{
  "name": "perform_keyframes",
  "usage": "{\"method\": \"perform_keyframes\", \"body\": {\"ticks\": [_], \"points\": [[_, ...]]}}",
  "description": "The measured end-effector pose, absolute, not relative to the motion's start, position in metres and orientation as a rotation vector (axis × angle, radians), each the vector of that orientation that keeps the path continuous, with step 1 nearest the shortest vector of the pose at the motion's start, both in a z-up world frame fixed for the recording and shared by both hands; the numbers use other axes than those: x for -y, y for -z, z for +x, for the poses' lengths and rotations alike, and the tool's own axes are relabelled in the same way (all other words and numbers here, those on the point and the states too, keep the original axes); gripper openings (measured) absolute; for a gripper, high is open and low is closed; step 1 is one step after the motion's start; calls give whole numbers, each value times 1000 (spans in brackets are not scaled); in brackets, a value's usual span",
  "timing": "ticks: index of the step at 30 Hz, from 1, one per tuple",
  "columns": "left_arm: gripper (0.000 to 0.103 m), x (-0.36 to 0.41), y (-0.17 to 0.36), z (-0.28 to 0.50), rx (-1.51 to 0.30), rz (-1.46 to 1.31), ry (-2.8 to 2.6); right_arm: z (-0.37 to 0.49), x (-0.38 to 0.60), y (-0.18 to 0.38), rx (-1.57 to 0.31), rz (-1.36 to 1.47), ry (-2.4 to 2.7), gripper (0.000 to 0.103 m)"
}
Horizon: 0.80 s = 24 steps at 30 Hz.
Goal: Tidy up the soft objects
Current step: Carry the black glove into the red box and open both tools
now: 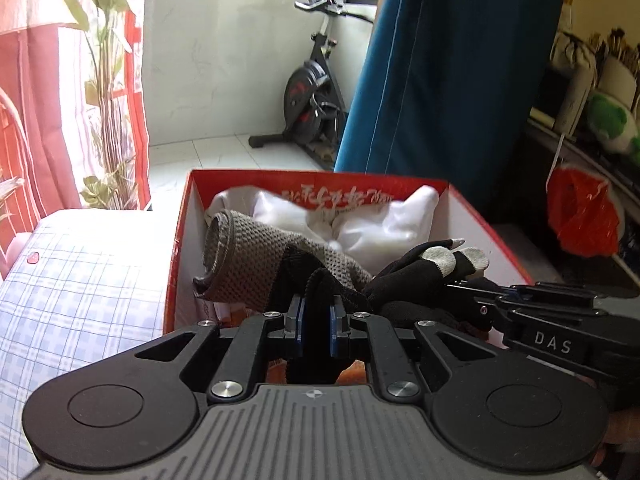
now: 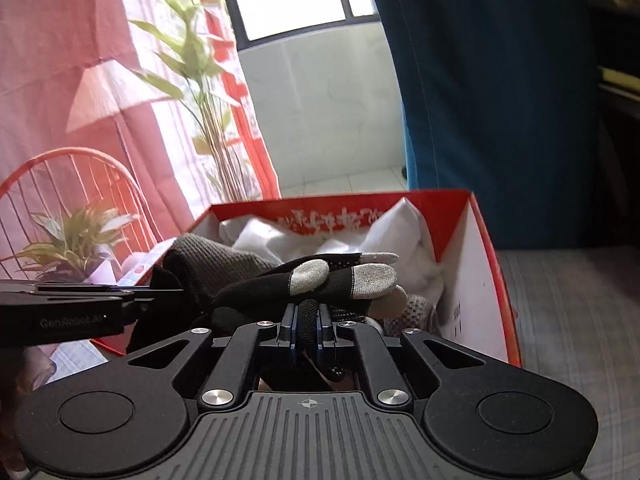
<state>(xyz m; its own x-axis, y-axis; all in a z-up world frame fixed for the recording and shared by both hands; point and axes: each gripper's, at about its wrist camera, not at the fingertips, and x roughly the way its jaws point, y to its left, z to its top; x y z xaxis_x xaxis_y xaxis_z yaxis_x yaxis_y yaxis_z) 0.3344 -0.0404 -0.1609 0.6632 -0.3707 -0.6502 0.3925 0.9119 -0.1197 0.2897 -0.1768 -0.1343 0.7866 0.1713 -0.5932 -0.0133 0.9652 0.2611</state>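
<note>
A: Where is the black glove point(image 2: 280, 284) now, if we take the red box point(image 1: 178, 240) as the landmark?

B: It hangs over the near edge of the red box, just above the opening. The grey tips of its fingers point toward the far wall of the box. Inside the box, a grey knitted cloth point(image 1: 248, 256) lies at the near side and a white cloth point(image 1: 360, 224) fills the far side.

A: And the two grippers?

B: Both are at the near side of the box. The left gripper point(image 1: 316, 316) has its jaws pressed together on a black fold of the glove, near the cuff I think. The right gripper point(image 2: 306, 324) also has its jaws clamped on a thin black part of the glove, below the grey fingertips. So the glove is held at two places and stretched a little between them.

A: How will this glove behave, in your opinion?

B: It looks light and very soft, a knitted fabric with no stiffness. It will sag and fold wherever it is not supported. It is not fragile and I judge it not slippery, because the knit gives grip to the pads.

A: Where is it best to hold it?

B: At the cuff and at the palm, where the fabric is doubled. A single finger could stretch or slide out. If it is released above the box, it should fall on the grey cloth, but a loose finger may stay hanging over the rim.
</note>
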Motion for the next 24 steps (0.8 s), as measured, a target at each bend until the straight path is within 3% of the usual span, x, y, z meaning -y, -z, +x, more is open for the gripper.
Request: {"method": "perform_keyframes", "body": {"ticks": [5, 13, 15, 17, 19, 22, 24], "points": [[14, 51, 182, 350, -824, 41, 425, 301, 172, 153, -768, 267, -63, 8], [18, 47, 178, 368, -833, 69, 427, 314, 183, 166, -836, 348, -7, 10], [25, 44, 175, 362, -816, 83, 445, 309, 183, 164, -823, 343, -7, 16], [56, 41, 172, 356, -796, 99, 450, 299, 182, 158, -794, 317, -5, 24], [71, 34, 168, 348, -759, 89, 466, 287, 181, 152, -749, 284, -17, 32], [72, 24, 161, 334, -729, 75, 451, 264, 181, 139, -666, 230, -34, 51], [72, 13, 152, 321, -698, 55, 425, 250, 178, 135, -621, 206, -48, 56]]}}
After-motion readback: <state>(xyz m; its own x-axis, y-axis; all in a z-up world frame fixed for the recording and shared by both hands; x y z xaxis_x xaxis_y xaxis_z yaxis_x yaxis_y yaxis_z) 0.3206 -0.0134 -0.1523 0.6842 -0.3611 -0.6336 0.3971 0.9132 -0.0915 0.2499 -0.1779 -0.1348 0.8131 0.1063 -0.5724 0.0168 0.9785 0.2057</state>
